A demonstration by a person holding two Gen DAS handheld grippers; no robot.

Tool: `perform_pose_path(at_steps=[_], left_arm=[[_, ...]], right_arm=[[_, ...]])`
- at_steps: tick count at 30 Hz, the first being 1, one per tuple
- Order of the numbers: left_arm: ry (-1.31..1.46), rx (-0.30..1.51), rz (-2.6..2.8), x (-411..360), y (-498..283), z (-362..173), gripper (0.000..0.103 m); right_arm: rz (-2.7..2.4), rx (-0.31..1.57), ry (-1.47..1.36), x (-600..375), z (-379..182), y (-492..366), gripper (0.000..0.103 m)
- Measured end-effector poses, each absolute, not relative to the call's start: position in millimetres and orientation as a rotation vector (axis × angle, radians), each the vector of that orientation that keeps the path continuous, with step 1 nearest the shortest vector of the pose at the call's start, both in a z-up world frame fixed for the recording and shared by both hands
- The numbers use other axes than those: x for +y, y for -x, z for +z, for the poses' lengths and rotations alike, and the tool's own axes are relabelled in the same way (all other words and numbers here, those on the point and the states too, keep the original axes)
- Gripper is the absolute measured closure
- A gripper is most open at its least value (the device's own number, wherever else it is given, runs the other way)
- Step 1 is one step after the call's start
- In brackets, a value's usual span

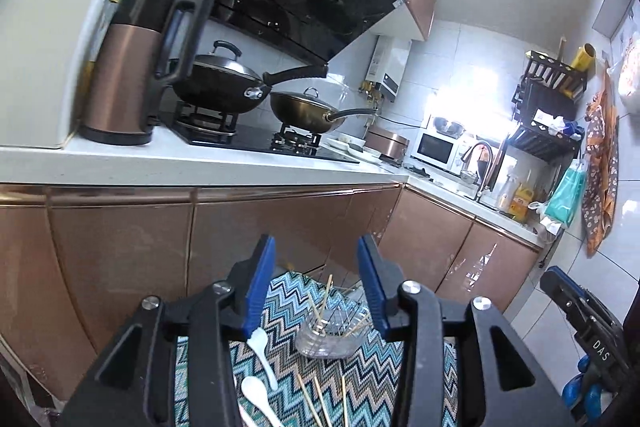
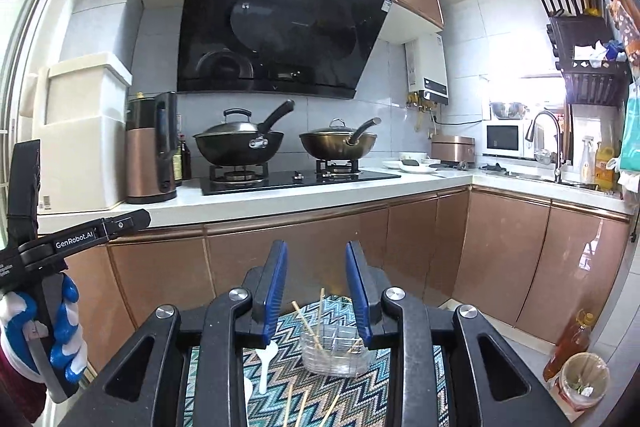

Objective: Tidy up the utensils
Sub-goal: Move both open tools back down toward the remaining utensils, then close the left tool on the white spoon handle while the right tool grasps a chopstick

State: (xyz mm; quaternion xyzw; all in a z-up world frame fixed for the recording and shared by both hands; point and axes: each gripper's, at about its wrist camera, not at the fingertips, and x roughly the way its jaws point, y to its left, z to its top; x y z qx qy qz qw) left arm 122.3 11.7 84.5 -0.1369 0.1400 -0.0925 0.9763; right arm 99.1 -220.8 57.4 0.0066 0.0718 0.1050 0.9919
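Note:
A clear plastic container [image 1: 329,338] stands on a zigzag-patterned cloth [image 1: 372,379] and holds several wooden sticks [image 1: 322,301]. Two white plastic spoons [image 1: 262,351] lie to its left, and a few loose sticks [image 1: 320,401] lie in front of it. My left gripper [image 1: 316,247] is open and empty, raised above and behind the container. In the right wrist view the container [image 2: 335,353] with sticks [image 2: 308,325], a white spoon [image 2: 266,363] and loose sticks [image 2: 300,407] lie on the cloth [image 2: 400,387]. My right gripper [image 2: 316,251] is open and empty above them.
Copper-fronted cabinets [image 2: 304,255] and a white counter [image 2: 280,203] stand just behind the cloth, with a kettle [image 2: 152,151], two lidded woks [image 2: 236,147] and a sink [image 2: 552,179]. An oil bottle [image 2: 570,345] and a jar [image 2: 582,385] sit on the floor at right.

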Motion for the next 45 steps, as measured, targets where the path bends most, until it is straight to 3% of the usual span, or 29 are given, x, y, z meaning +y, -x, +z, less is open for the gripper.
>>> perform_pose_path(at_steps=[9, 17, 26, 39, 45], left_arm=[[0.27, 0.335, -0.192, 27, -101, 73, 0.063], [0.274, 0.446, -0.18, 28, -125, 36, 0.063], [0.262, 0.625, -0.146, 35, -174, -30, 0.063], [0.448, 1.109, -0.265, 40, -253, -173, 0.063], [0.498, 1.199, -0.275, 31, -276, -209, 0.063]], right_arm=[[0.221, 0.158, 0.001, -209, 60, -78, 0.075], [0.236, 0.275, -0.007, -207, 30, -102, 0.075], [0.286, 0.527, -0.04, -203, -47, -168, 0.075], [0.359, 0.866, -0.091, -196, -171, -265, 0.075], [0.403, 0.964, -0.113, -198, -208, -294, 0.075]])
